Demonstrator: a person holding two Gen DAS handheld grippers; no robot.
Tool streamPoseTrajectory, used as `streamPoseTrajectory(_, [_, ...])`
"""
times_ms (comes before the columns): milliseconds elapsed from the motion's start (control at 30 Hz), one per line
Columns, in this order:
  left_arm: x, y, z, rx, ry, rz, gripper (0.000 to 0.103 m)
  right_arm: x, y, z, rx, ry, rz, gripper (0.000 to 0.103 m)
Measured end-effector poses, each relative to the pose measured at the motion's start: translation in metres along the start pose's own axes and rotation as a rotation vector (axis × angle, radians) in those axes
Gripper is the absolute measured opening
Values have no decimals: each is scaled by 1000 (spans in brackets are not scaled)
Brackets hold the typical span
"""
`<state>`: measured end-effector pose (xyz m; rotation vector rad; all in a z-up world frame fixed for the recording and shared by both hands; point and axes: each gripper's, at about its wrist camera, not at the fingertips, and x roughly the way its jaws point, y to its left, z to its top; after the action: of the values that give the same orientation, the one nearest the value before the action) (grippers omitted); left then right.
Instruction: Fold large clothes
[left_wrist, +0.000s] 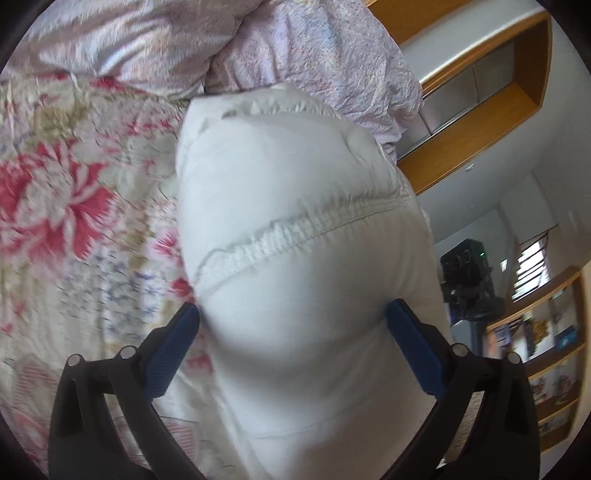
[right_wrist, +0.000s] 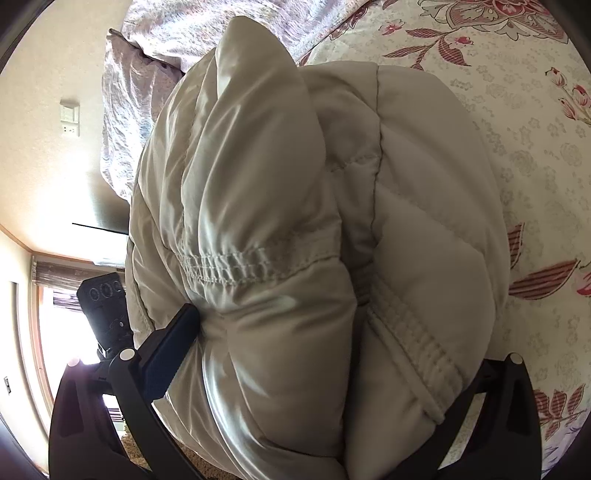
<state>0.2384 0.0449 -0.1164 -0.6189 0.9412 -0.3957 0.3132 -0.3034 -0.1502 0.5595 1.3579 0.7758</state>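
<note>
A puffy off-white padded jacket (left_wrist: 295, 206) with an elastic gathered seam fills the left wrist view. My left gripper (left_wrist: 291, 317) is shut on a thick fold of it, the blue pads (left_wrist: 173, 350) pressing both sides. In the right wrist view the same jacket (right_wrist: 295, 221) is bunched in several layers. My right gripper (right_wrist: 325, 332) is shut on this bundle; its left finger (right_wrist: 166, 354) shows, the right one is hidden by fabric. The jacket is held above a floral bedspread (left_wrist: 74, 206).
A crumpled lilac duvet (left_wrist: 295, 44) lies at the far side of the bed (right_wrist: 517, 147). Wooden shelves (left_wrist: 480, 92) and a bookcase (left_wrist: 546, 354) stand to the right. A black device on a tripod (right_wrist: 107, 306) stands by the window.
</note>
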Motion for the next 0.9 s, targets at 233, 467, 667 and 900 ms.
streamPoseTrajectory(233, [8, 15, -4, -118, 34, -91, 101, 3, -1, 2, -16, 1, 15, 102])
streamPoseTrajectory(467, [9, 9, -9, -110, 19, -98, 101, 7, 0, -3, -65, 8, 34, 102])
streamPoseTrajectory(667, [7, 2, -14, -89, -4, -81, 95, 10, 3, -4, -88, 1, 45, 102])
streamPoseTrajectory(900, [5, -5, -17, -86, -27, -79, 90, 16, 0, -2, -70, -26, 92, 102])
